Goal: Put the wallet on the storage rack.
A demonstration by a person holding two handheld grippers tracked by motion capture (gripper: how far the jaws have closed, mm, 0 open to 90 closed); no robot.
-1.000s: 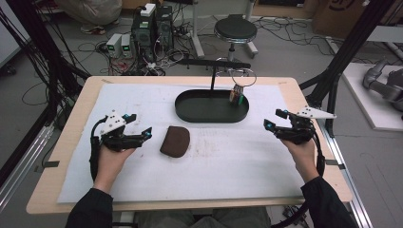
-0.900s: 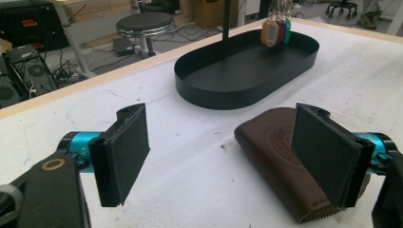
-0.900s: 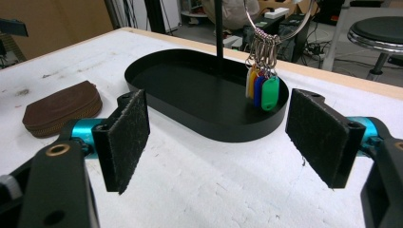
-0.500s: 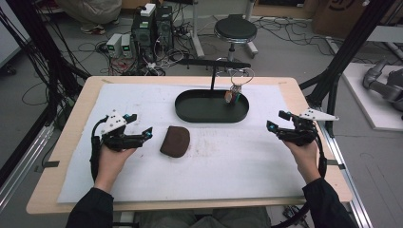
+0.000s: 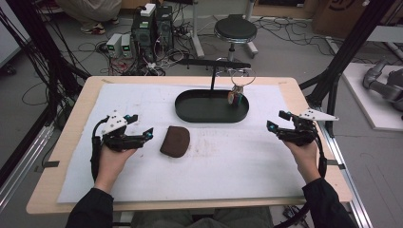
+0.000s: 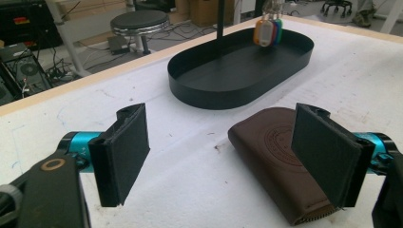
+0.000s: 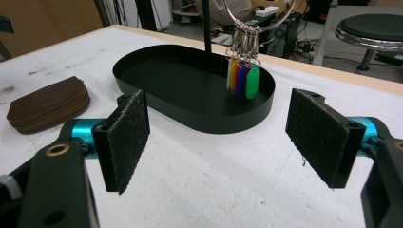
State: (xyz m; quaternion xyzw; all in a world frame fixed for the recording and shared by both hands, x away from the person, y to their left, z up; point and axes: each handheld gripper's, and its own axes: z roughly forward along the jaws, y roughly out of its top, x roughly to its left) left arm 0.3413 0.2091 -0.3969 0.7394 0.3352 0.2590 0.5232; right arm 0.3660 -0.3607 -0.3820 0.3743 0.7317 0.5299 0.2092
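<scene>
A brown leather zip pouch (image 5: 175, 141) lies on the white mat, just right of my left gripper (image 5: 141, 125). That gripper is open, and in the left gripper view the pouch (image 6: 275, 156) lies partly behind the right pad of the left gripper (image 6: 225, 142). Behind it stands a black oval tray (image 5: 199, 107) with a thin stand. A ring of coloured key tags (image 5: 235, 96) hangs from the stand over the tray's right end. My right gripper (image 5: 277, 120) rests open at the mat's right side, apart from the tray. In the right gripper view, the right gripper (image 7: 228, 137) faces the tray (image 7: 190, 118), with the key tags (image 7: 243, 76) hanging over it.
The white mat (image 5: 237, 161) covers most of the wooden table (image 5: 304, 95). A black stool (image 5: 235, 29), computer boxes (image 5: 152, 23) and cables stand on the floor beyond the far edge. Black frame posts (image 5: 332, 80) rise at the table's right.
The key tags sway a little on their ring. Both grippers have hardly moved and stay open.
</scene>
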